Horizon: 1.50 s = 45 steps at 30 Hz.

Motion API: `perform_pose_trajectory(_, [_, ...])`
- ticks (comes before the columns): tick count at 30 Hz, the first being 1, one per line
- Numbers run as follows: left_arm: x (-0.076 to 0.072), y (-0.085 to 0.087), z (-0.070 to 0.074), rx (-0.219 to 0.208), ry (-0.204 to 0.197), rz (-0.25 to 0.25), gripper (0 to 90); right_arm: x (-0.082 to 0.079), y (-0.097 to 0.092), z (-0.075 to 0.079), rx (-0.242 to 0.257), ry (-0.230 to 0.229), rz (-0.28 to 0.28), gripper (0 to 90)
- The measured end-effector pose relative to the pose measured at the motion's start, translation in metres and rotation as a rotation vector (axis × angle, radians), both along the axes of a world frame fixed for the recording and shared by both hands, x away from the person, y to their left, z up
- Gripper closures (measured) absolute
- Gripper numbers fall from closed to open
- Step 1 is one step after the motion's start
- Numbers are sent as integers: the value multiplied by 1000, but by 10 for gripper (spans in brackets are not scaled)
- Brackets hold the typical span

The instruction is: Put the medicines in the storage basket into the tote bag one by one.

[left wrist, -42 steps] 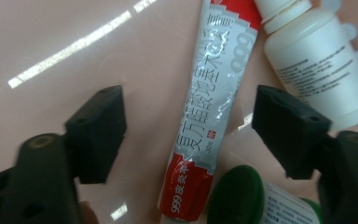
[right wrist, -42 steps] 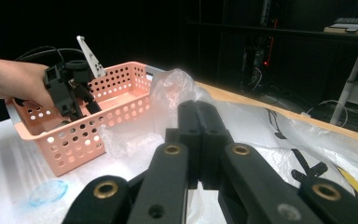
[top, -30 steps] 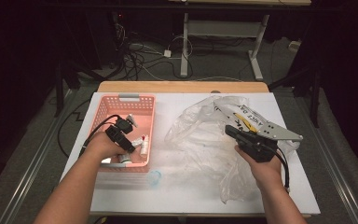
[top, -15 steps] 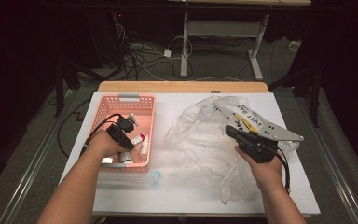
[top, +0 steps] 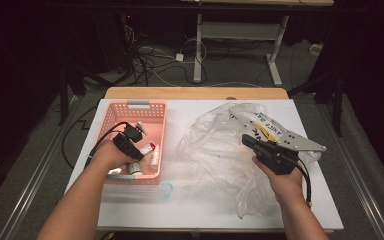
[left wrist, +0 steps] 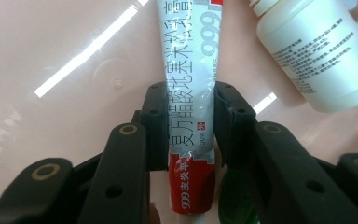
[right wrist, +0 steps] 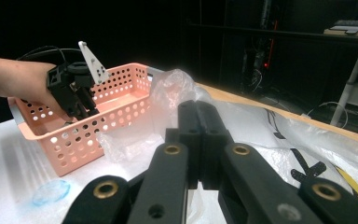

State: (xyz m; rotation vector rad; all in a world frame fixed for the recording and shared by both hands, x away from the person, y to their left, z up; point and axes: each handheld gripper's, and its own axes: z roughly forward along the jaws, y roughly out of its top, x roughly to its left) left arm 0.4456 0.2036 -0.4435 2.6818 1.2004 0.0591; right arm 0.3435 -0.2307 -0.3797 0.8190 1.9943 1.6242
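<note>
The tube is cut off by the top edge, its lower end hidden between the jaws; the white bottle is cropped at top.

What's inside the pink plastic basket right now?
A red-and-white ointment tube gripped by the left claw, a white plastic bottle, and something green under the claw. The hand hides the rest of the basket.

Left gripper jaws have just been closing and now pinch the white-and-red printed ointment tube lying at six o'clock in the pink perforated plastic basket.
</note>
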Motion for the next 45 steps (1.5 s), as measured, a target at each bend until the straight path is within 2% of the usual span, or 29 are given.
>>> perform_pose_trajectory(7, [-4, 11, 4, -73, -54, 44, 668, 0, 0, 0, -9, -4, 5, 900])
perform_pose_trajectory(11, [-7, 17, 7, -90, -93, 53, 668, 0, 1, 0, -8, -4, 6, 900])
perform_pose_trajectory(14, [-9, 21, 9, -129, -127, 73, 668, -1, 0, 0, -5, -3, 3, 900])
perform_pose_trajectory(17, [-12, 23, 11, -139, -152, 79, 668, -1, 0, 0, -6, -4, 2, 900])
perform_pose_trajectory(24, [-18, 27, 16, -196, -208, 107, 668, -1, 0, 1, -2, -12, -1, 900])
perform_pose_trajectory(29, [-22, 30, 23, -282, -247, 139, 668, -1, -1, 1, -3, -15, -1, 900])
perform_pose_trajectory(35, [-28, 27, 28, -345, -288, 151, 668, -1, -1, 1, -3, -15, -1, 900])
perform_pose_trajectory(39, [-32, 25, 30, -373, -318, 159, 668, -1, -2, 1, 0, -16, -3, 900])
perform_pose_trajectory(45, [-37, 28, 33, -385, -355, 187, 668, -2, -2, 2, 6, -14, -4, 900])
